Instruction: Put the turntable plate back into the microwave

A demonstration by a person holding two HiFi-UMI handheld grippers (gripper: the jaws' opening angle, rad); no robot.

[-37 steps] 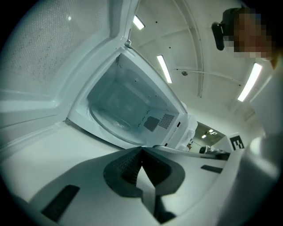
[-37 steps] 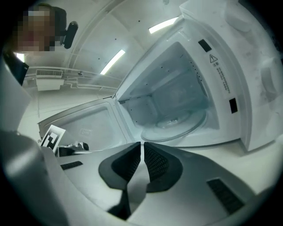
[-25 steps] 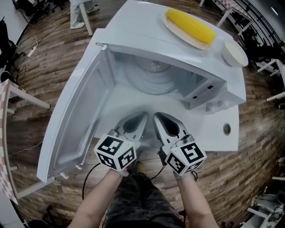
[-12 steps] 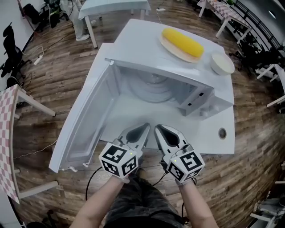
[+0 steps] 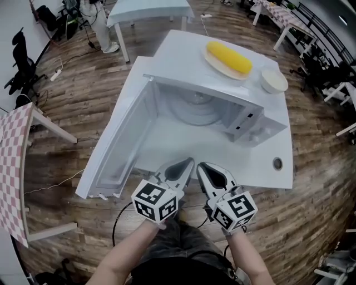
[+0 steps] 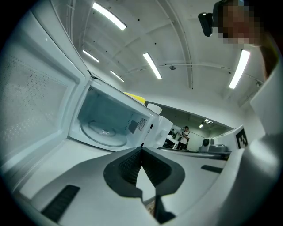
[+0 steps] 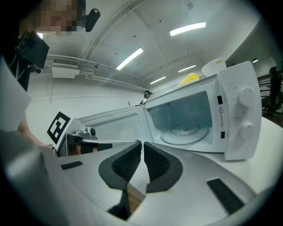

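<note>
Inside the open microwave [image 5: 178, 55], the turntable plate [image 5: 197, 111] is seen seated. Left gripper [image 6: 141, 149] and right gripper [image 7: 142, 143] are held closed, empty, outside.

Brown wood-plank floor [image 5: 83, 94] is spreading out on every side of the white table [image 5: 261, 161]. A second white table [image 5: 150, 8] is standing just beyond its far edge, a checkered-top table [image 5: 11, 161] is sitting well off to its left, and black chairs [image 5: 19, 72] are crowding the floor at its far left. Long strip lights [image 6: 151, 65] are glowing on the white ceiling above it.
</note>
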